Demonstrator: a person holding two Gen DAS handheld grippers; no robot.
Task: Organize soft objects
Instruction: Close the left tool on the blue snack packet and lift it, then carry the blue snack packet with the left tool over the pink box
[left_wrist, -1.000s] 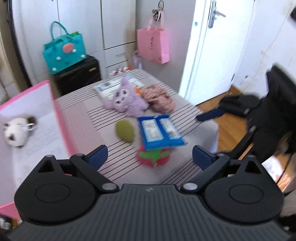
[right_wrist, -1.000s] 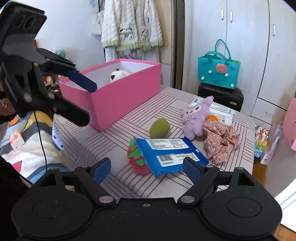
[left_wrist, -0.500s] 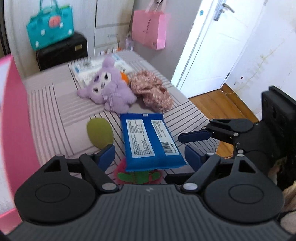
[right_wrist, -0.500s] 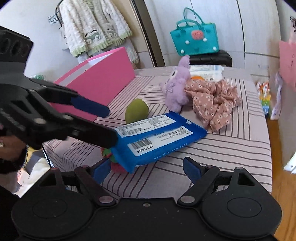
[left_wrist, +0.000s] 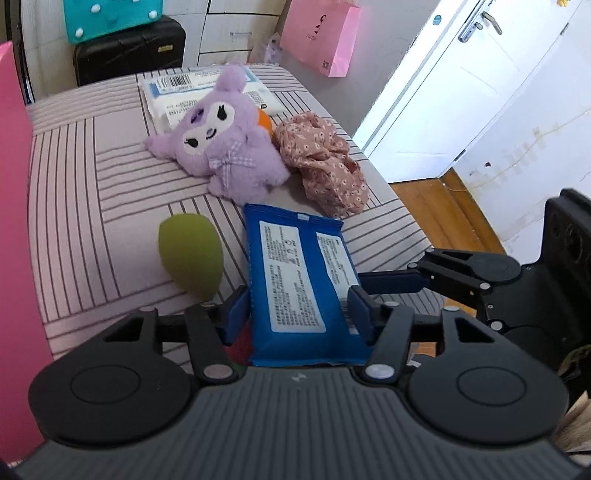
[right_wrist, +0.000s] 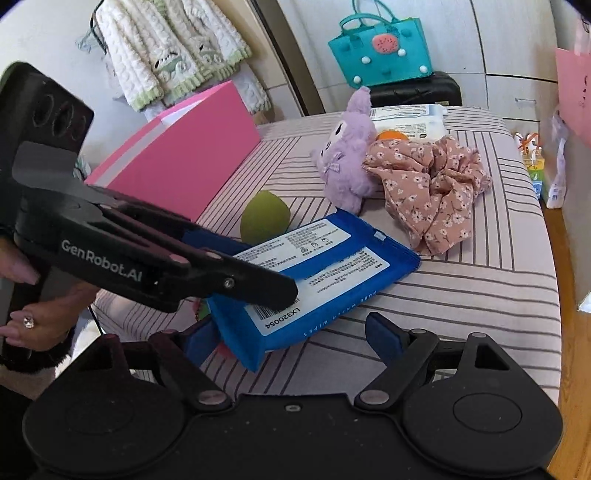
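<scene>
The blue wipes pack (left_wrist: 301, 280) lies on the striped cushion (left_wrist: 74, 206), its near end propped on a red-green toy (right_wrist: 201, 308). My left tongs (left_wrist: 298, 308) have just been closing and now pinch its sides. My right tongs (right_wrist: 291, 338) gape wide beside it, empty. Beyond the pack: green sponge (left_wrist: 190, 254), purple plush (left_wrist: 221, 144), floral cloth (left_wrist: 325, 166).

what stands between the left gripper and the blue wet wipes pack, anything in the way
Nothing visible. The left gripper has just been closing, and its pads already flank the blue wet wipes pack, which sits between them. The green egg-shaped sponge lies apart, beside it.
</scene>
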